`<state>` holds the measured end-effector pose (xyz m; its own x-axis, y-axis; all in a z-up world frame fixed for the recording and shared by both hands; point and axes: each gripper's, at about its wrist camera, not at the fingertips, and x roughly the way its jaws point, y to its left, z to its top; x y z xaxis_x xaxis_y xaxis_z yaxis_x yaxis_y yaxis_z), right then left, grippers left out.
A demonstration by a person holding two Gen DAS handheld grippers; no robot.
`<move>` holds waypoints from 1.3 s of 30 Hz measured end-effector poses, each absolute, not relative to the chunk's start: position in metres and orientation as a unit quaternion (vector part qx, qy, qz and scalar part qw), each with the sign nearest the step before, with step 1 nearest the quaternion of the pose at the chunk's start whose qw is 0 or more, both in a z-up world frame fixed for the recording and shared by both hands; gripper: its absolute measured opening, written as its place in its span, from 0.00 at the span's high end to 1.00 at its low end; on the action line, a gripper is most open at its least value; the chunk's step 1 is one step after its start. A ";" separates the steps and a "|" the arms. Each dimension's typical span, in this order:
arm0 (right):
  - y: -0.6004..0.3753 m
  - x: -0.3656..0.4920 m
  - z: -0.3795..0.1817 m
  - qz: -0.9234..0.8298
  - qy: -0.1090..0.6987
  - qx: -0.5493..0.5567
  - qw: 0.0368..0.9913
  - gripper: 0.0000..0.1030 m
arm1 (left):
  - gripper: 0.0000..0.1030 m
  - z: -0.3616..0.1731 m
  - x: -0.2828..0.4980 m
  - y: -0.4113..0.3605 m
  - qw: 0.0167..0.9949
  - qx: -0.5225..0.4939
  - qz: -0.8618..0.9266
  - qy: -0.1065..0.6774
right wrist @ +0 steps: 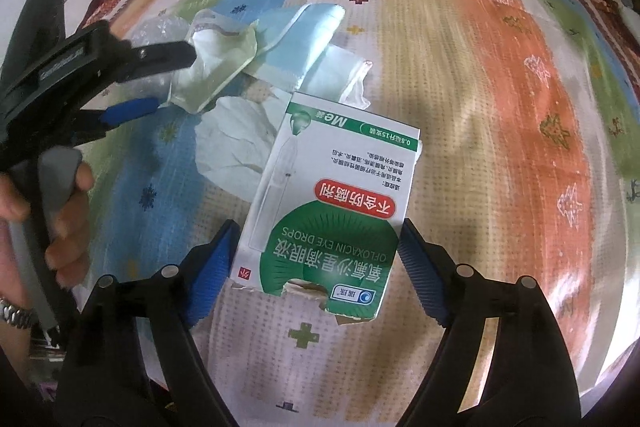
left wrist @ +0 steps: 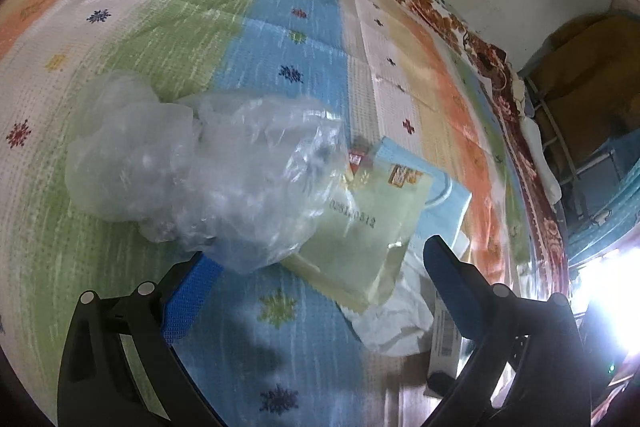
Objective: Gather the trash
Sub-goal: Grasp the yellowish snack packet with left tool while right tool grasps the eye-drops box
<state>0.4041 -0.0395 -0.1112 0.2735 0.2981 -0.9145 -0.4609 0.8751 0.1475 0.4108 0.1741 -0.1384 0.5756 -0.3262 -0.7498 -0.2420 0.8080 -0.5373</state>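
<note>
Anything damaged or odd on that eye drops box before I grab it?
Yes. The eye drops box has a ragged, torn end flap nearest the right gripper, with cardboard showing. It lies flat between the open fingers.

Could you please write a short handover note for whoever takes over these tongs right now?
Right tongs: jaws straddle the near end of the eye drops box on the striped mat; a firm grip is not evident.
Left tongs: open over the litter pile, holding nothing.
Pile: crumpled clear plastic bag, pale green packet, light blue packet, white tissue, all loose on the mat.
Done: nothing visibly collected; no bin is in view.
Left: close on the box, then gather the bag, packets and tissue.
</note>
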 end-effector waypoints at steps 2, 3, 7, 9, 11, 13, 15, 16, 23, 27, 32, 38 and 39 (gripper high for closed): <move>-0.041 0.404 -0.110 0.240 0.556 -0.067 0.793 0.27 | 0.06 -0.140 0.414 0.177 0.832 -0.318 -0.026 0.453; -0.042 0.404 -0.109 0.242 0.558 -0.064 0.791 0.28 | 0.06 -0.140 0.415 0.177 0.832 -0.320 -0.026 0.452; -0.042 0.404 -0.104 0.249 0.558 -0.066 0.789 0.28 | 0.06 -0.142 0.420 0.176 0.834 -0.321 -0.029 0.448; -0.043 0.404 -0.101 0.249 0.556 -0.069 0.790 0.28 | 0.06 -0.143 0.421 0.174 0.833 -0.323 -0.032 0.449; -0.044 0.405 -0.101 0.246 0.554 -0.073 0.792 0.28 | 0.07 -0.144 0.422 0.171 0.834 -0.314 -0.031 0.453; -0.044 0.405 -0.102 0.244 0.555 -0.076 0.791 0.28 | 0.10 -0.143 0.423 0.168 0.836 -0.301 -0.031 0.458; -0.045 0.405 -0.103 0.246 0.558 -0.078 0.789 0.29 | 0.25 -0.143 0.423 0.165 0.836 -0.290 -0.030 0.464; -0.045 0.406 -0.102 0.247 0.558 -0.078 0.788 0.29 | 0.30 -0.144 0.423 0.165 0.835 -0.287 -0.028 0.468; -0.056 0.409 -0.091 0.248 0.552 -0.067 0.793 0.29 | 0.58 -0.134 0.420 0.168 0.847 -0.265 -0.003 0.461; -0.062 0.410 -0.087 0.245 0.552 -0.065 0.795 0.29 | 0.60 -0.130 0.415 0.173 0.844 -0.273 -0.008 0.462; -0.069 0.407 -0.073 0.247 0.540 -0.059 0.802 0.29 | 0.60 -0.123 0.409 0.171 0.838 -0.271 -0.012 0.474; -0.069 0.399 -0.071 0.257 0.542 -0.072 0.797 0.29 | 0.60 -0.114 0.394 0.171 0.827 -0.300 -0.010 0.476; -0.069 0.398 -0.070 0.259 0.542 -0.073 0.796 0.29 | 0.60 -0.114 0.392 0.171 0.823 -0.308 -0.007 0.476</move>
<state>0.3977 -0.0686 -0.0703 0.2781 0.3327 -0.9011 -0.4912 0.8554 0.1642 0.3919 0.1710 -0.1143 0.5460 -0.3052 -0.7802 -0.2822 0.8099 -0.5143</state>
